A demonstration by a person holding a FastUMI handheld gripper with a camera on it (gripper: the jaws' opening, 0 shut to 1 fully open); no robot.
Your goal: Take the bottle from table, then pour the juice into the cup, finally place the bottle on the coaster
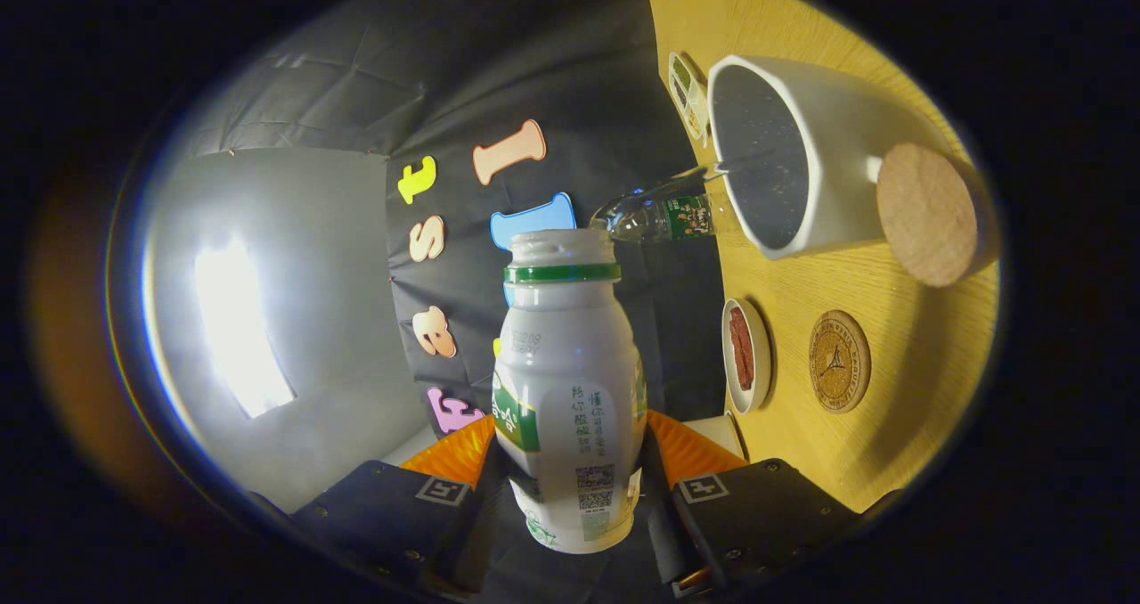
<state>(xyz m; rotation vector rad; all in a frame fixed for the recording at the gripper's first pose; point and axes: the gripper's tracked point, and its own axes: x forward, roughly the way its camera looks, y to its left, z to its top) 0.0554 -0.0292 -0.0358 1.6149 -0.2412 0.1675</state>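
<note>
Clamping both orange ribbed fingers [686, 448] of gripper [570, 448] on grey plastic bottle [567, 381], white speckled cup [802, 154] beyond, round cork coaster [838, 361] nearer on wooden table [899, 319].

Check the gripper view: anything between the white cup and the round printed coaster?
Only bare wooden table between the cup and coaster. The claw is shut on the bottle.

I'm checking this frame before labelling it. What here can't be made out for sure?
- Gripper view: whether juice leaves the bottle; its mouth faces away from the camera.
- How full the cup is; its dark inside shows no clear liquid level.
- The fingers of the gripper press the bottle's sides, but the bottle hides the contact.
- Print on the coaster is too small.
</note>
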